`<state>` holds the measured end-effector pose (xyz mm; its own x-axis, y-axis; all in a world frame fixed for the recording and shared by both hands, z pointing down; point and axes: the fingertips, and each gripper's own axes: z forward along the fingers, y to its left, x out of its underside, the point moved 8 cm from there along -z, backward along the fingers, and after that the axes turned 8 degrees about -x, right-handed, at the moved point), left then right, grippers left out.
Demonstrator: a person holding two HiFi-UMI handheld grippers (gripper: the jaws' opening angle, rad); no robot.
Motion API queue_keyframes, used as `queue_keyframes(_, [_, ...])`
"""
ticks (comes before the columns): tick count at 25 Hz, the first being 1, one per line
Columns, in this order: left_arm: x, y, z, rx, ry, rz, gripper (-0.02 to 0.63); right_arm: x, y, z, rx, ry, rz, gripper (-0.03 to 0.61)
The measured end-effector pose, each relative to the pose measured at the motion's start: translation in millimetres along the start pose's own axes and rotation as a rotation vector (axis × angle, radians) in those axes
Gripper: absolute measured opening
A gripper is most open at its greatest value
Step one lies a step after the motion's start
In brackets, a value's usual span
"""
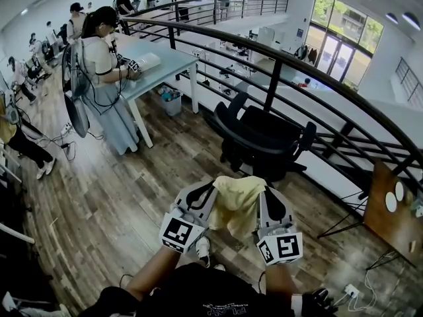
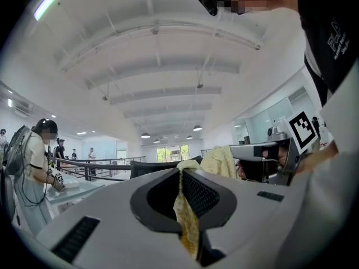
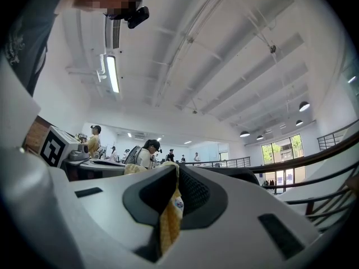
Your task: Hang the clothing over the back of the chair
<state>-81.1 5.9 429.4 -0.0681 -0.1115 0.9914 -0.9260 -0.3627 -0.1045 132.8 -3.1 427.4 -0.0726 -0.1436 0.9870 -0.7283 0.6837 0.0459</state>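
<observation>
Over by the dark railing [image 1: 277, 65], we only get the black curved-back office chair [image 1: 264, 137] in the head view. The soft pale-yellow clothing [image 1: 236, 200] hangs bunched just short of it, its long side running sideways between the left gripper [image 1: 211, 191] and right gripper [image 1: 263, 197]. In both gripper views we see the ribbed black jaws clamped on a thin fold. The right one also catches a tiny label [image 3: 177, 204].

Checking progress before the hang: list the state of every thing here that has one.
left tongs: shut on the yellow clothing.
right tongs: shut on the yellow clothing.
yellow clothing: bunched, held up between both tongs, not yet hung.
chair: upright, back bare.
</observation>
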Motion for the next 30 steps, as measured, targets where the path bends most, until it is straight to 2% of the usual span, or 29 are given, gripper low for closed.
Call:
queue_keyframes(12, [-27,36,38,0.040,-0.124,0.024,0.029,-28,-17,37,0.056,-0.131,-0.054,0.028])
queue_keyframes(19, [-54,58,60,0.073,-0.197,-0.001,0.029,-61,-21,61,0.077,-0.163,-0.121,0.028])
queue_keyframes(30, [-69,101,92,0.147,-0.256,0.003,0.029,-83,-26,101,0.140,-0.153,-0.236,0.028])
